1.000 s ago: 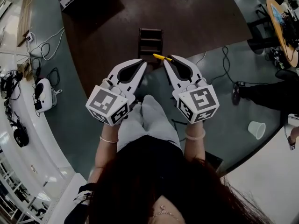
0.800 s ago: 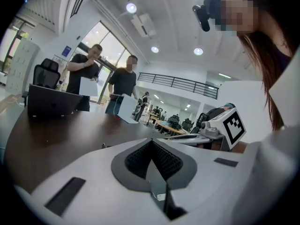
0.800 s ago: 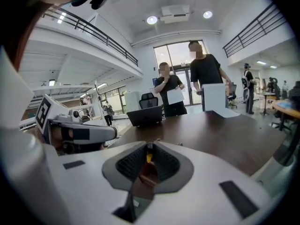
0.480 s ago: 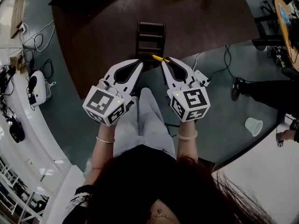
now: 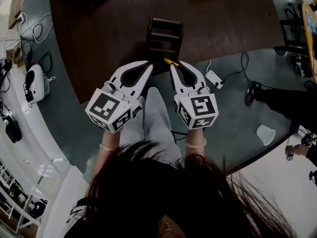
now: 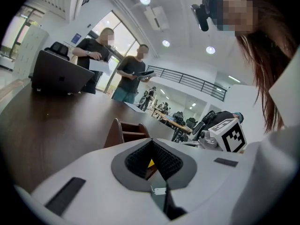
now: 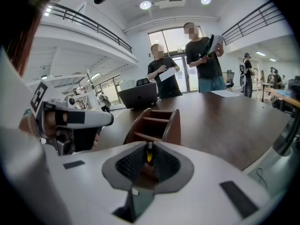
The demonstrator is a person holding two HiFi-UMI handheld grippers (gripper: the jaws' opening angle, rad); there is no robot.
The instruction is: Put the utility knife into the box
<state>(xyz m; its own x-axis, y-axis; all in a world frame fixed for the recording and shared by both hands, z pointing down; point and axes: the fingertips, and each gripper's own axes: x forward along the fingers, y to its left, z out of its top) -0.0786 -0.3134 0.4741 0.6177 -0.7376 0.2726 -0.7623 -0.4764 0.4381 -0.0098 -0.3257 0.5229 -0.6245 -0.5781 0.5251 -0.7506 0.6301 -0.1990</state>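
Note:
A dark wooden box (image 5: 166, 33) with several open compartments stands on the brown table (image 5: 99, 29). My right gripper (image 5: 174, 66) is shut on the yellow utility knife (image 5: 171, 62), whose tip pokes out to the left at the box's near end. In the right gripper view the knife (image 7: 149, 156) sits upright between the pads, with the box (image 7: 154, 123) just beyond. My left gripper (image 5: 150, 63) is beside it, shut and holding nothing. In the left gripper view the box (image 6: 126, 132) lies past the left gripper (image 6: 151, 143), and a bit of the yellow knife (image 6: 151, 163) shows through.
Two people stand at the table's far side by a laptop (image 7: 138, 95). A white adapter (image 5: 215, 78) with cables and a paper cup (image 5: 265, 134) lie on the floor at the right. Someone's shoe (image 5: 252, 93) is nearby. More cables and a white device (image 5: 34, 83) lie at the left.
Both grippers have edged forward, so their tips now reach the box's near end. The knife has stayed in the right gripper.

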